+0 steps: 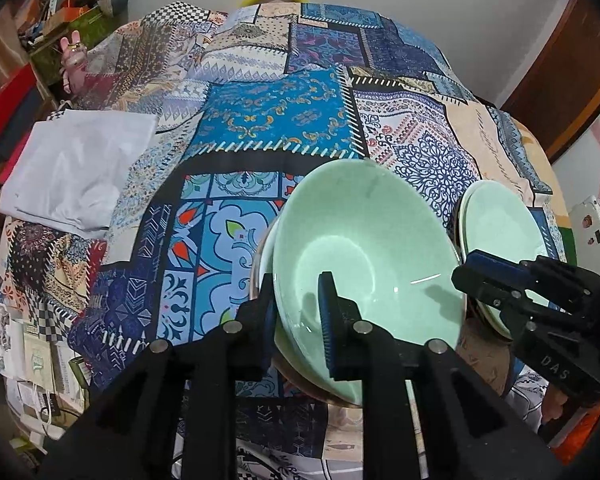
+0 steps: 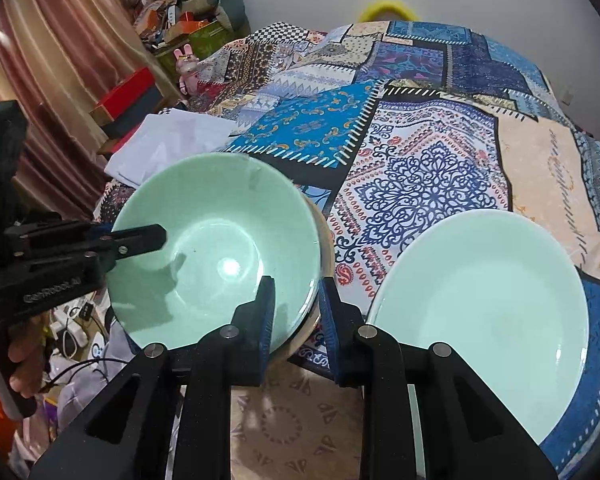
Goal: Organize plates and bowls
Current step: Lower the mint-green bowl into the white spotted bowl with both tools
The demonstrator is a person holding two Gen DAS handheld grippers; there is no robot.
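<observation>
The green bowl [image 1: 364, 248] is pinched at opposite rims by the left gripper [image 1: 296, 320] and right gripper [image 2: 296, 312], seemingly stacked; the plate [image 2: 480, 312] remains apart.

A bed covered by a patchwork spread [image 2: 420, 152] fills the centre of both views. Directly on it lie a white folded cloth [image 1: 80, 168] at centre left in the left wrist view, a green bowl [image 2: 216, 256] at lower left in the right wrist view, resting on something tan beneath it, and a green plate [image 2: 488, 320] at lower right, apart from the bowl.
</observation>
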